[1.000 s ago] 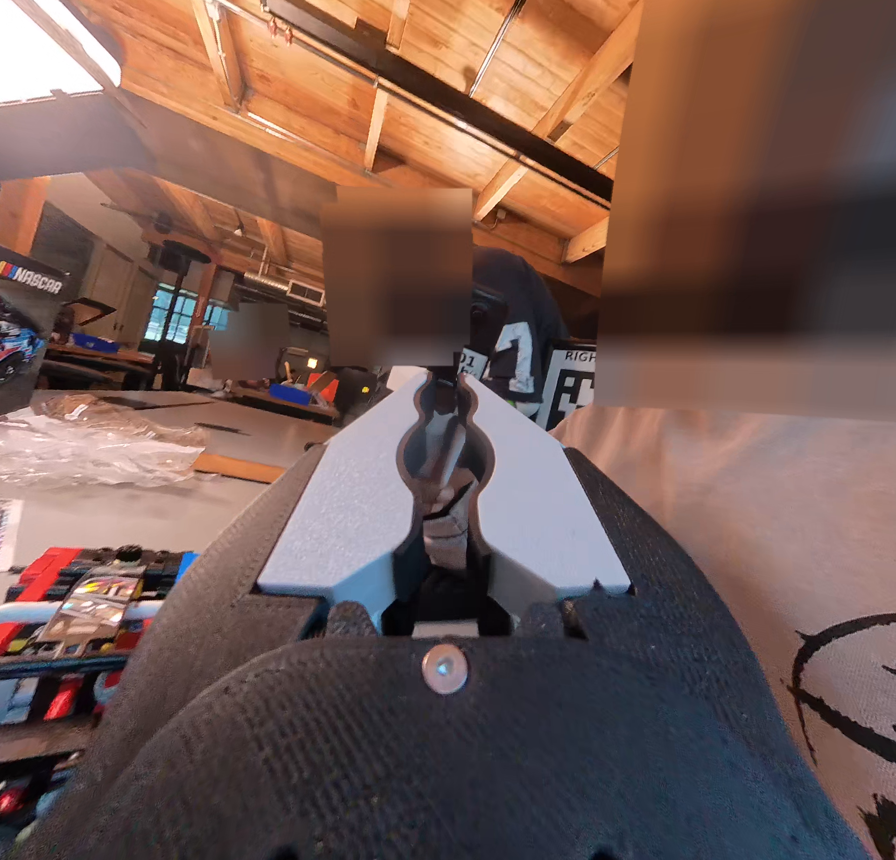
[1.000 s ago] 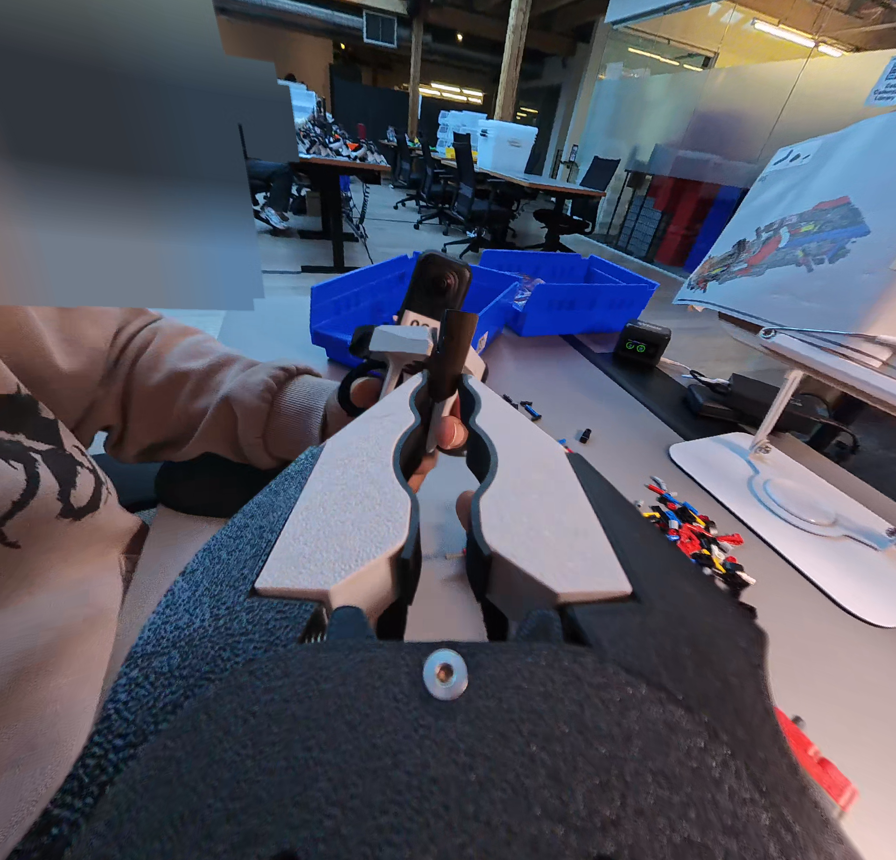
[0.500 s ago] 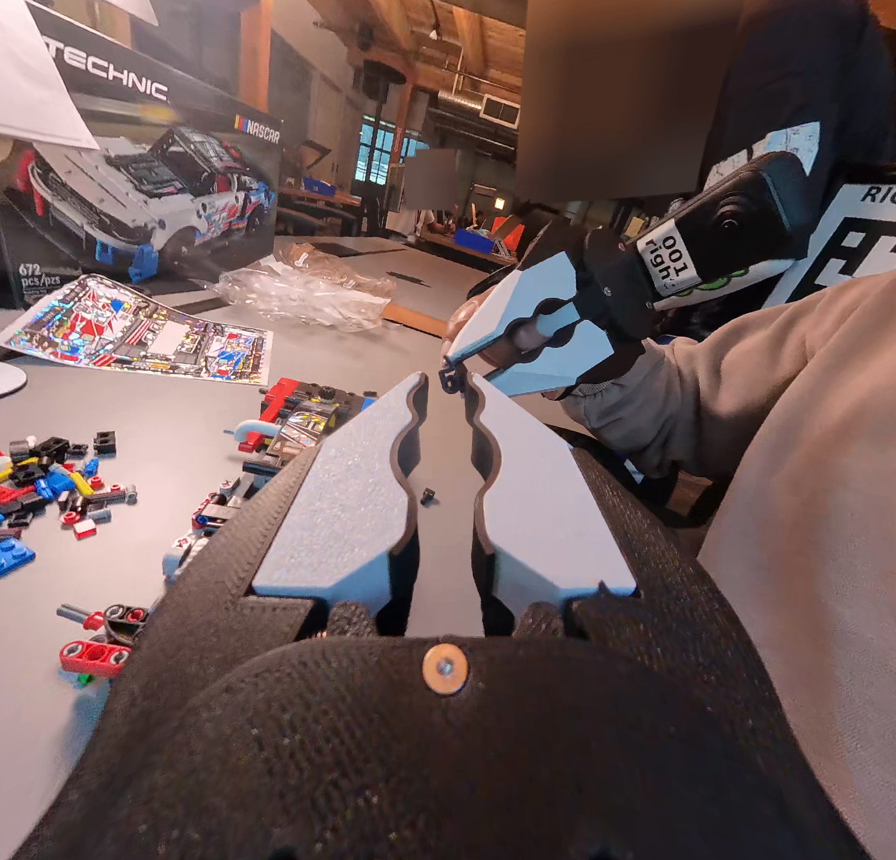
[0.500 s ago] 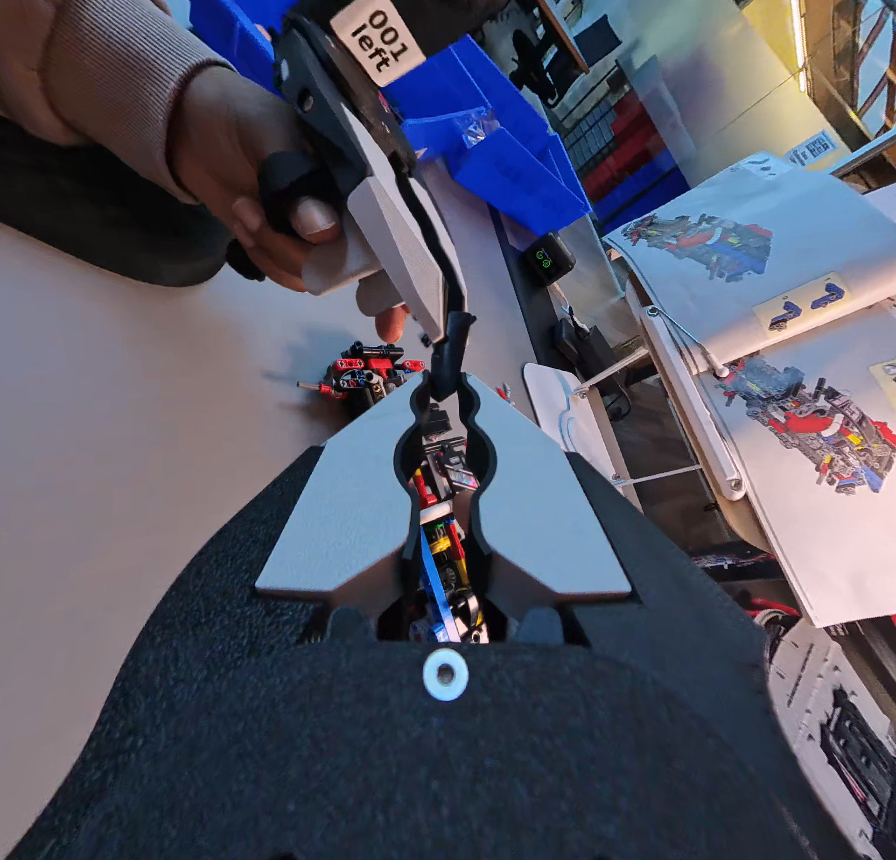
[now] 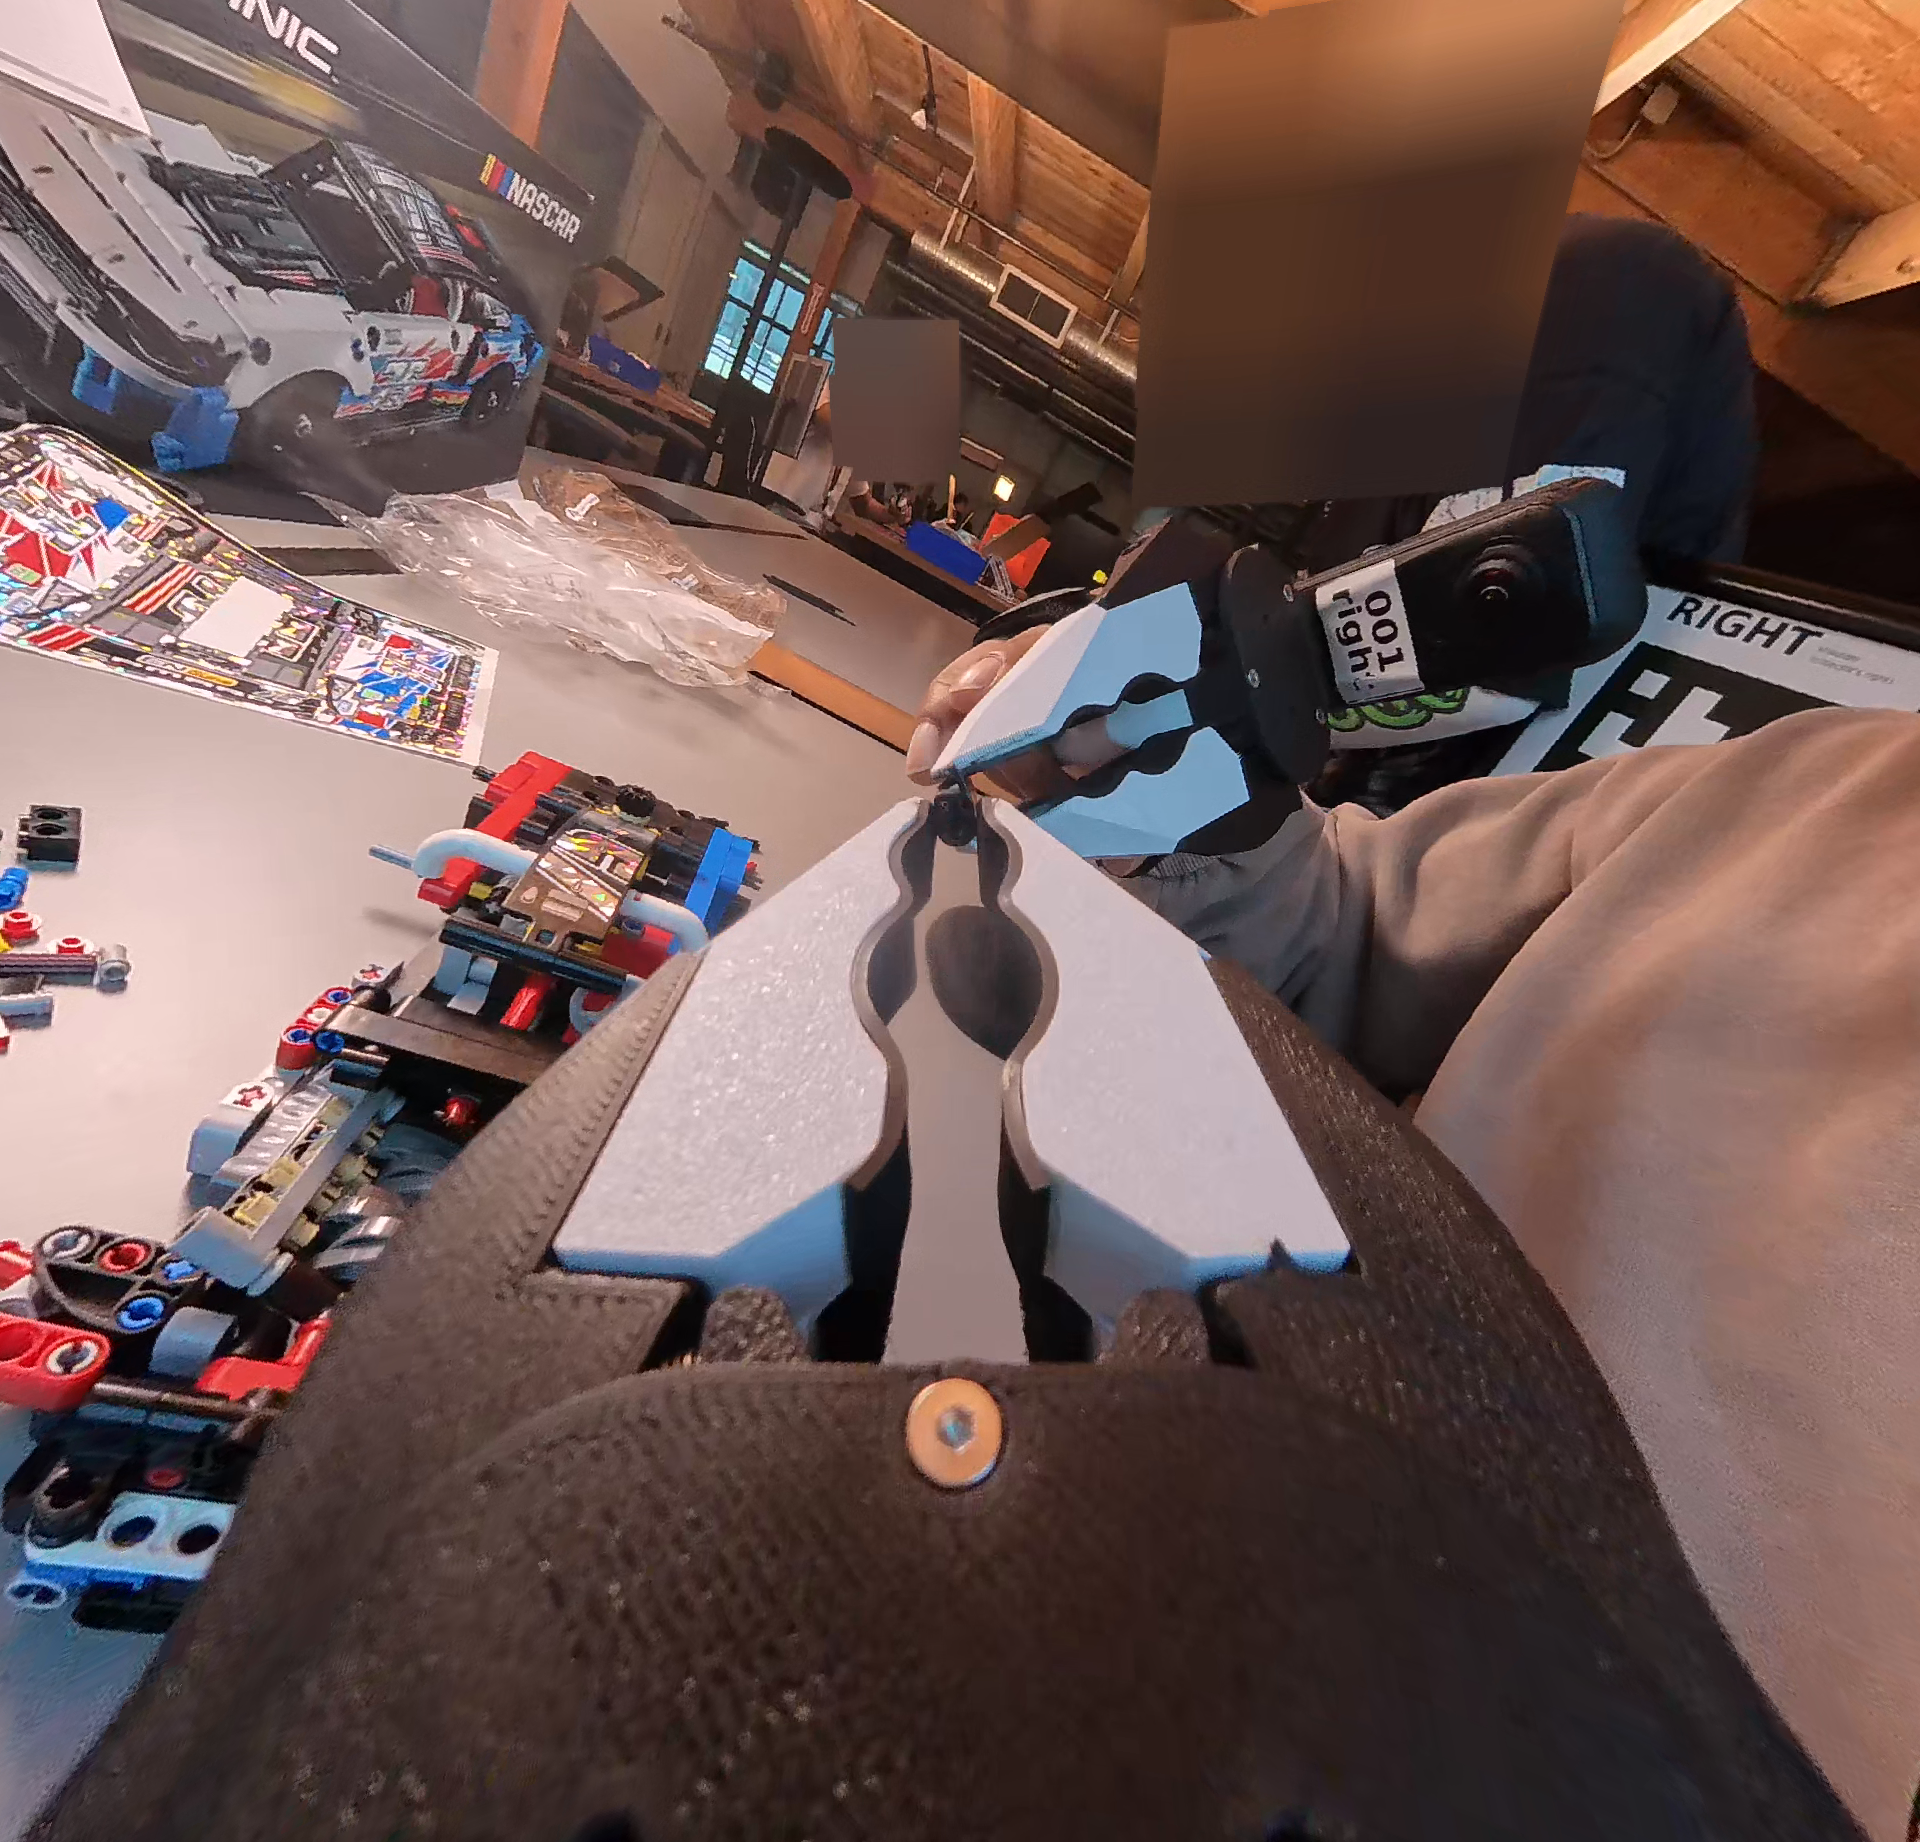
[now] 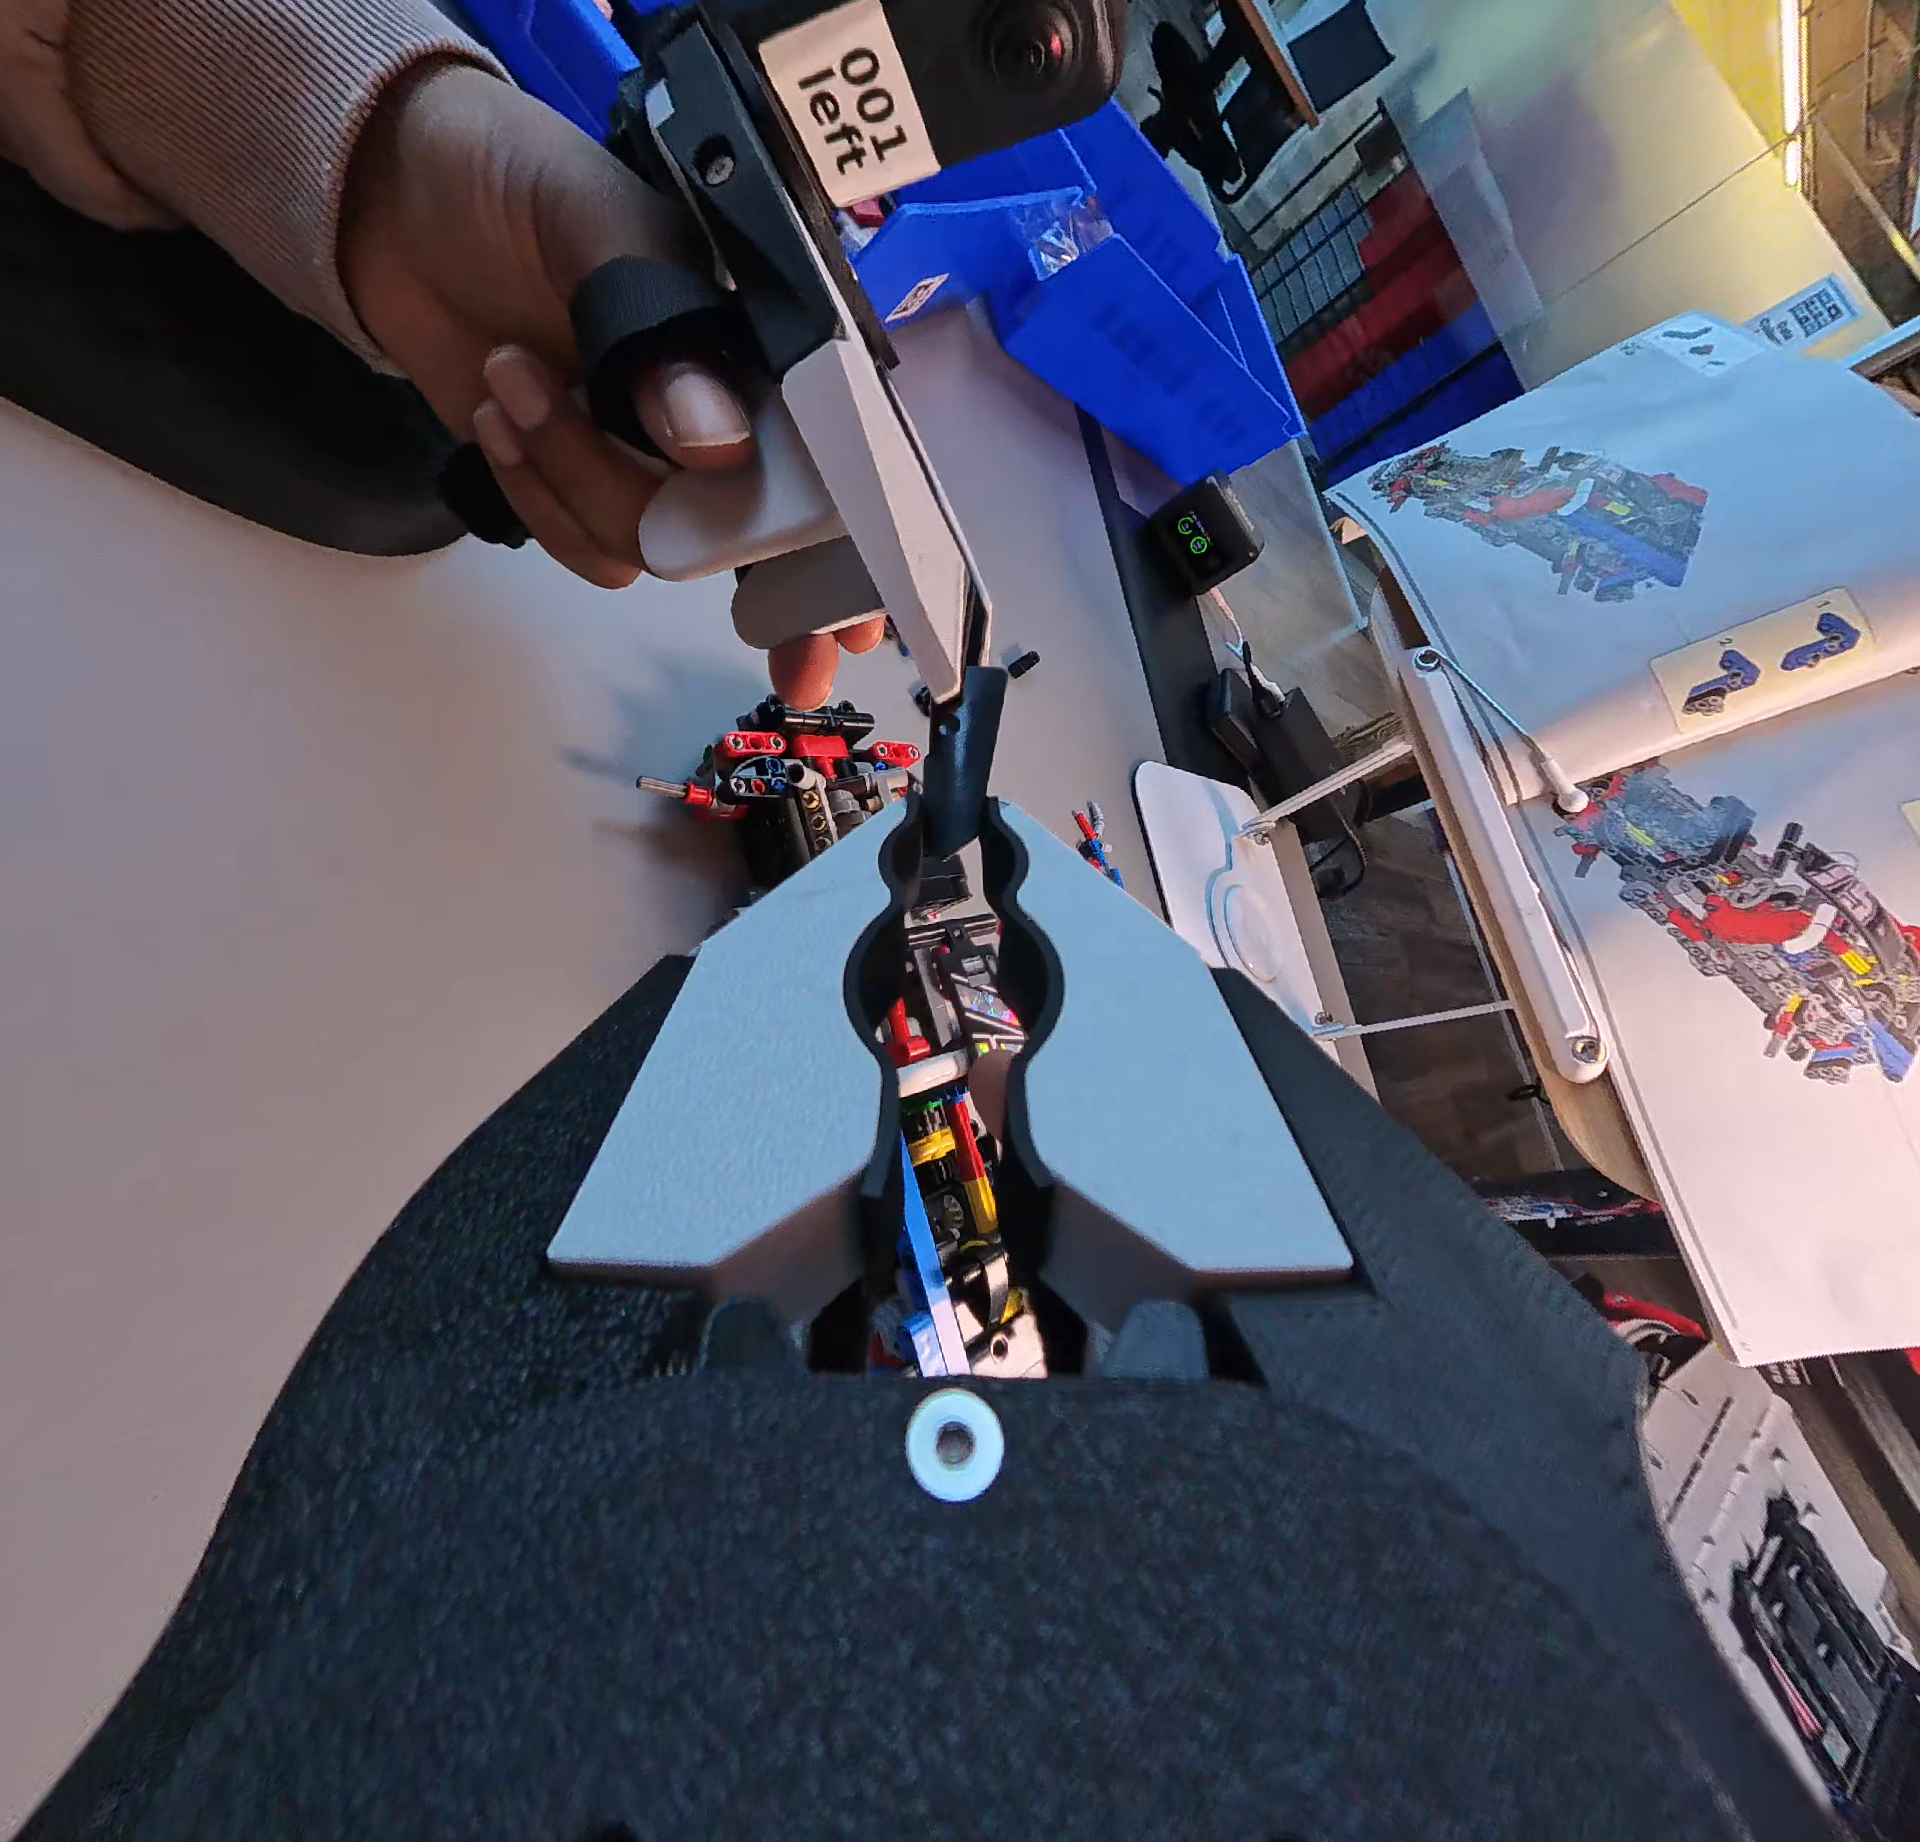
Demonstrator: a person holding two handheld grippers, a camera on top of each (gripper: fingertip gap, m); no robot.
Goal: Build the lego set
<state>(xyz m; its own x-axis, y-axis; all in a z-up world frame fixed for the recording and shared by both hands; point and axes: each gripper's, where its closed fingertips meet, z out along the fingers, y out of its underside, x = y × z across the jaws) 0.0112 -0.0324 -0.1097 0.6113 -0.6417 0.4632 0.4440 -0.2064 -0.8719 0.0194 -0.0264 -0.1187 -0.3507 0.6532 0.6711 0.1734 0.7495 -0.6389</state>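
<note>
Grey table [image 5: 260, 888] under lego car [image 5: 582, 888]

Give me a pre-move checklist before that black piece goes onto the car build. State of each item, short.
1. right gripper shut on the black piece: ok.
2. left gripper closed on the same piece's other end: ok.
3. Piece above the car build, not yet touching it: ok.
4. Instruction pages open in view: ok.
5. Which slot on the build takes the piece: cannot tell.
6. Grip firm enough for pressing: cannot tell.
</note>
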